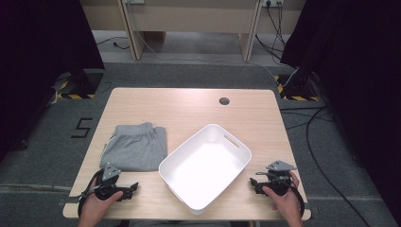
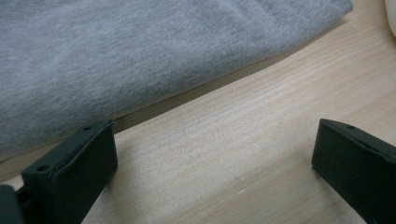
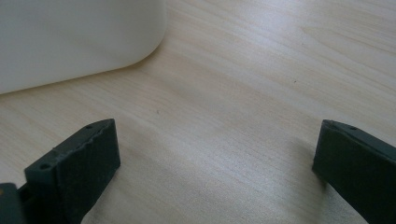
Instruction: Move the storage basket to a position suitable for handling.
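Folded grey shorts (image 1: 136, 145) lie on the left half of the wooden table (image 1: 189, 109). An empty white plastic bin (image 1: 206, 163) sits turned at an angle in the middle front. My left gripper (image 1: 131, 189) rests on the table near the front left corner, just below the shorts (image 2: 140, 51), jaws wide open over bare wood. My right gripper (image 1: 254, 183) rests near the front right corner beside the bin (image 3: 70, 42), also open with nothing between its jaws. A hand holds each gripper.
A round cable hole (image 1: 224, 100) sits in the table's far right part. Black curtains flank both sides. Cables (image 1: 312, 127) trail over the grey floor at the right, and a wooden desk frame (image 1: 189, 23) stands behind the table.
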